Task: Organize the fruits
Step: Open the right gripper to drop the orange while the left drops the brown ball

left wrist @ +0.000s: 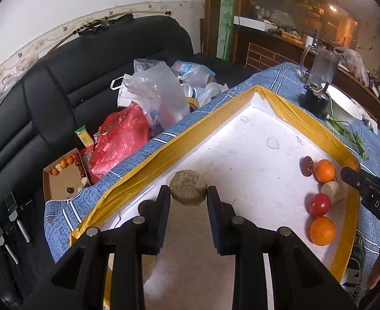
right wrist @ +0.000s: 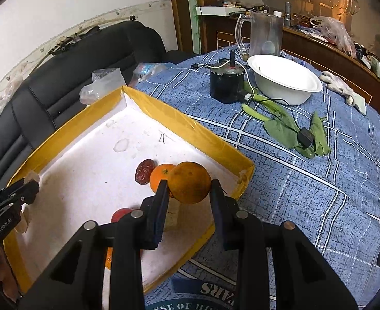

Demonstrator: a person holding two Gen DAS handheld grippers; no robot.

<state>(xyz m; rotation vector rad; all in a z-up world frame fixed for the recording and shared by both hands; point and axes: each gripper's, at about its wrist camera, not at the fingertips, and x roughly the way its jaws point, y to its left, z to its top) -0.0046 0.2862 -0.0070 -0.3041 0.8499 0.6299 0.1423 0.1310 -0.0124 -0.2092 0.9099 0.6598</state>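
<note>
Tray point(left wrist: 288, 108) w/ yellow taped rim and white foam floor lies on the bench point(right wrist: 306, 180), which has a blue checked cloth. Left tool point(left wrist: 188, 192) hangs low over the tray near its left rim; a round brownish fruit point(left wrist: 188, 187) sits between the fingertips, and both pads seem to touch it, so the tool is closed on it. Right tool point(right wrist: 189, 183) grips a dull orange fruit point(right wrist: 190, 182) above the right side of the tray, pads pressed on both sides.

In the left wrist view a row of fruits lies along the right rim of the tray: dark red date point(left wrist: 306, 165), small orange point(left wrist: 325, 171), pale brown piece point(left wrist: 332, 191), red tomato point(left wrist: 319, 204), second orange point(left wrist: 322, 231). They are close together, some touching.

On the bench beyond the tray stand a white bowl point(right wrist: 284, 82), a black motor point(right wrist: 226, 84) w/ wires, and a clear jug point(right wrist: 263, 35). Green leaves point(right wrist: 280, 126) lie near the bowl.
</note>
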